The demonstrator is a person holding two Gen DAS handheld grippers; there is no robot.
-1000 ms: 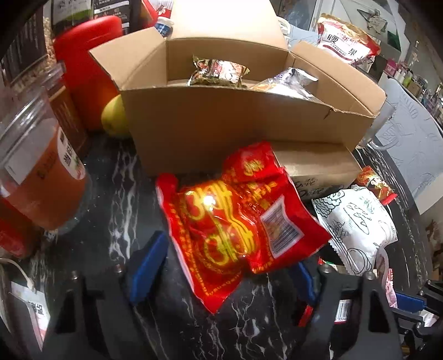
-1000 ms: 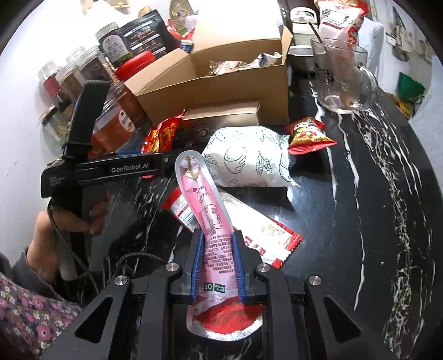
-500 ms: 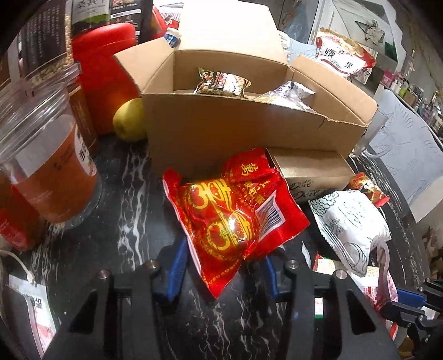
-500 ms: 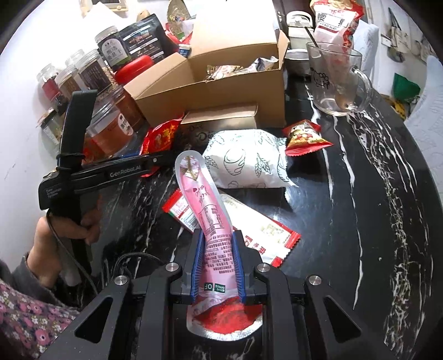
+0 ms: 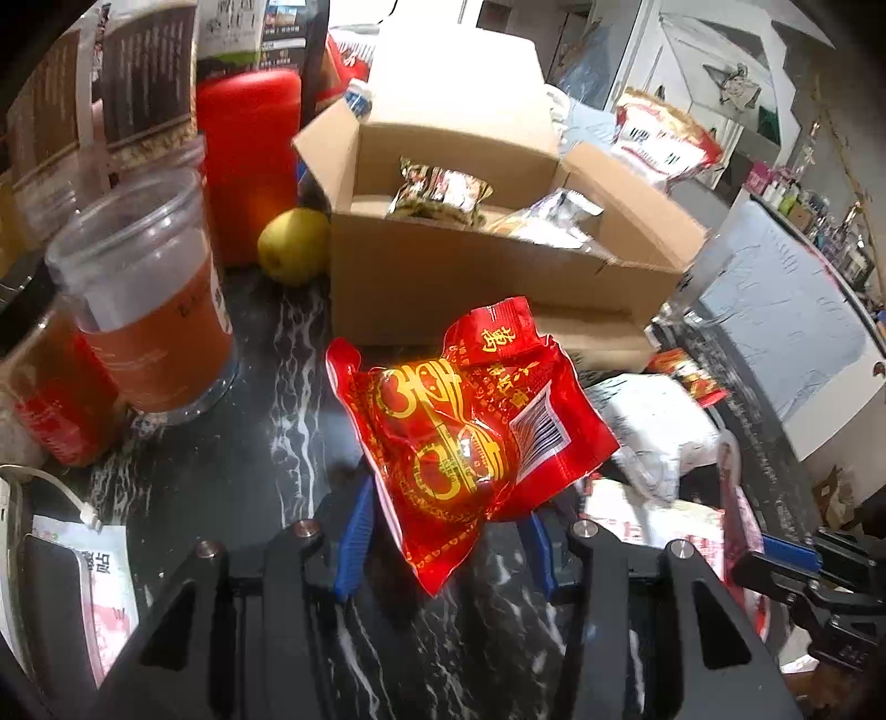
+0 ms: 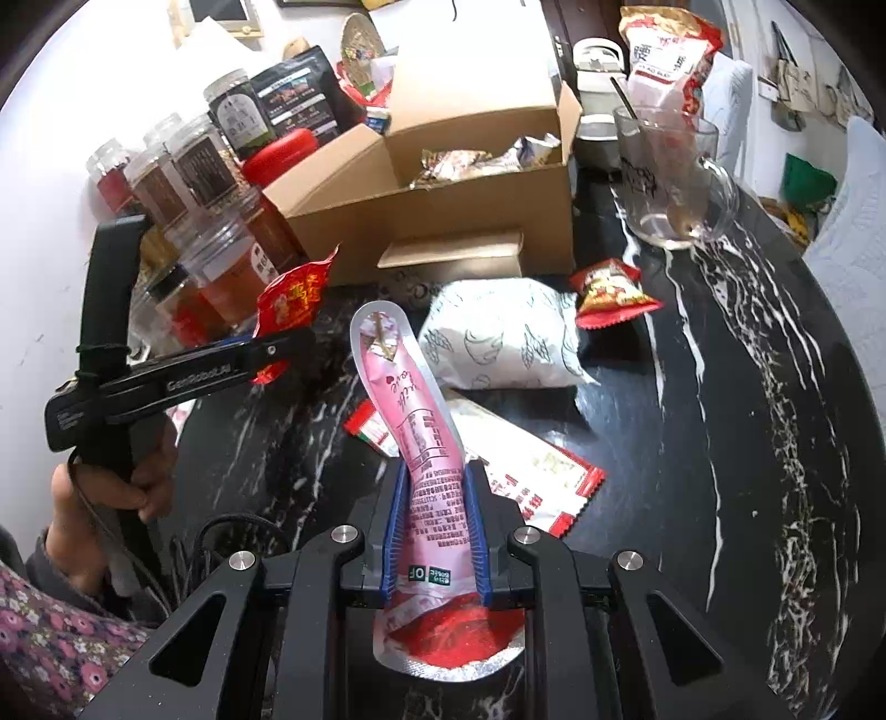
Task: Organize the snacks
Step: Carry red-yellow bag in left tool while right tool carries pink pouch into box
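Left wrist view, nearest first: left gripper [image 5: 446,545] clamped on the lower part of a red snack packet [image 5: 470,426], packet off the dark marbled surface [image 5: 277,443] and tipped toward the cardboard box [image 5: 487,282] just beyond. Right wrist view, nearest first: right gripper [image 6: 434,531] clamped on a long pink pouch [image 6: 412,421], pouch standing up out of the jaws above the surface and not yet near the box. So, two snacks in hand, neither delivered. Further out on the surface, still loose: a flat red-and-white sachet [image 6: 531,476] just past the pink pouch, a white illustrated bag [image 6: 509,338] beyond that, and a small red packet [image 6: 609,291] beside the bag, close to the box front. Inside the box, already stowed: a patterned wrapper [image 5: 440,191] and a silvery bag [image 5: 548,219], with room apparently left. Farthest back, a large red-and-white bag [image 6: 667,50] behind the box, possibly another item to sort, though hard to say. Judged overall: early to middle of the job, with a couple of items boxed, two being carried, and at least three waiting on the surface.
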